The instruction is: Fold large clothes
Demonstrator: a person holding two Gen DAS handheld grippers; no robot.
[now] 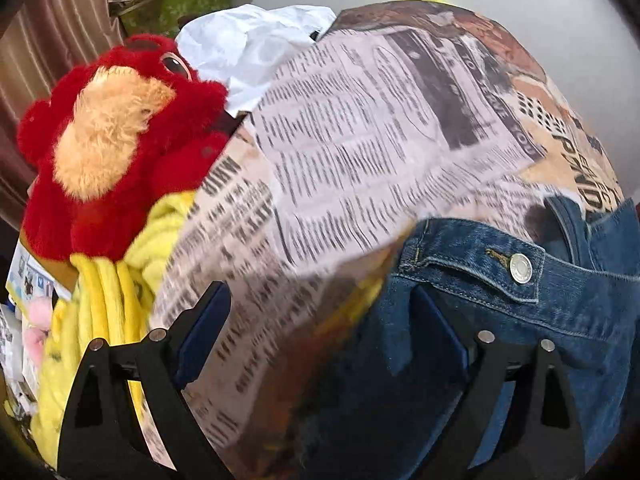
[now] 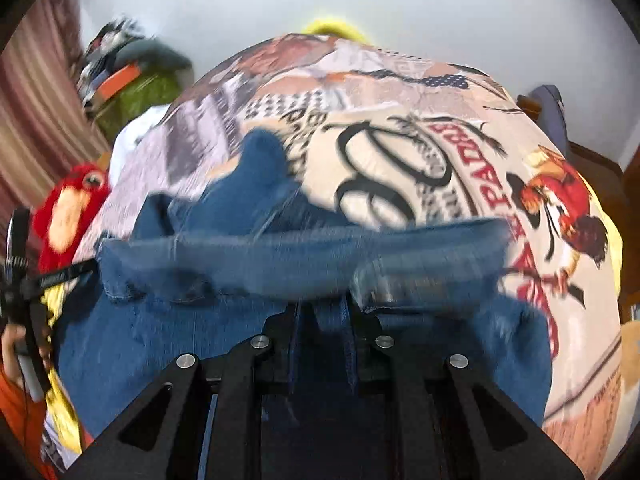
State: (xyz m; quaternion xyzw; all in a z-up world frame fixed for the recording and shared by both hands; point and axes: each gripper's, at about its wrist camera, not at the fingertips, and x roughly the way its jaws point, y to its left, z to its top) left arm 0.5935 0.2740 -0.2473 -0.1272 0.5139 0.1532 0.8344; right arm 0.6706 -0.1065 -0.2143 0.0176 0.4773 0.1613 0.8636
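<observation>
Your denim jacket (image 2: 280,264) lies bunched on the newspaper-print bedcover (image 1: 360,128), not yet folded, so most work remains. The red plush toy (image 1: 116,136) and yellow blanket (image 1: 100,308) crowd the left side. Your right hand-held gripper (image 2: 320,332) pinches denim; the left hand-held gripper (image 1: 320,320) stands wide, holding nothing.

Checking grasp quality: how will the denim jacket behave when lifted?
Denim jacket probably floppy: it bunches and drapes around the right gripper. Likely heavy for cloth, with thick stitched seams and a metal button. Unlikely to slip.
</observation>
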